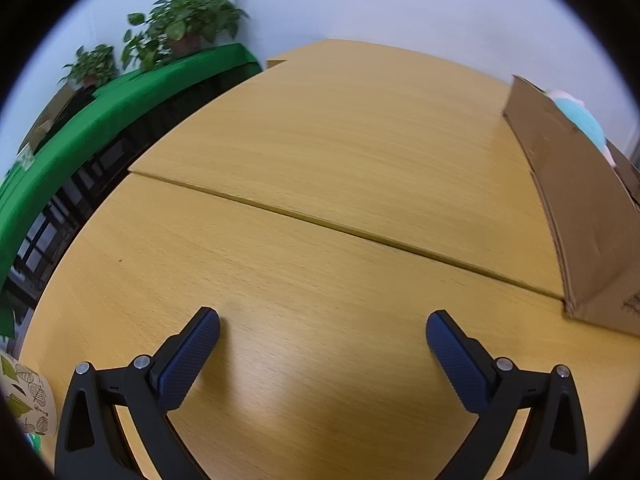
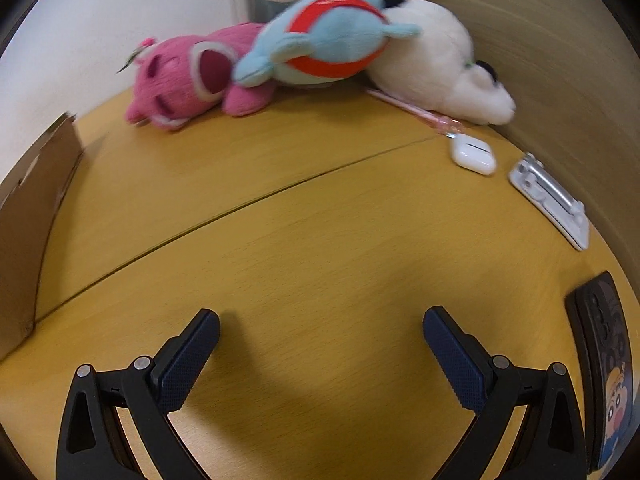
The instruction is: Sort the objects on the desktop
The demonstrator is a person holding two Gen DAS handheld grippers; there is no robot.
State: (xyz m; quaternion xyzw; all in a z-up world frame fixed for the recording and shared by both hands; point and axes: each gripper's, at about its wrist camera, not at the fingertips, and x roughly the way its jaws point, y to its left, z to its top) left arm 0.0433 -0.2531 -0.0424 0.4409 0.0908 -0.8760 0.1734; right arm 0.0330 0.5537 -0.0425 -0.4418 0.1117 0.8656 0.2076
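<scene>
In the right wrist view, a pink plush (image 2: pixel 188 78), a blue plush with a red band (image 2: pixel 320 40) and a white plush (image 2: pixel 436 68) lie piled at the far side of the wooden desk (image 2: pixel 300 220). A white earbud case (image 2: pixel 472 156), a silver flat device (image 2: pixel 550 200) and a phone in a cartoon case (image 2: pixel 608 376) lie to the right. My right gripper (image 2: pixel 320 332) is open and empty above bare desk. My left gripper (image 1: pixel 322 332) is open and empty over the desk (image 1: pixel 320 160), with a cardboard box (image 1: pixel 576 208) to its right.
A blue plush (image 1: pixel 580 120) pokes out of the box in the left wrist view. The box edge (image 2: pixel 32 220) also shows at left in the right wrist view. A leaf-patterned paper cup (image 1: pixel 28 400) stands at lower left. A green-covered table (image 1: pixel 100 120) with potted plants (image 1: pixel 188 20) lies beyond the desk's left edge.
</scene>
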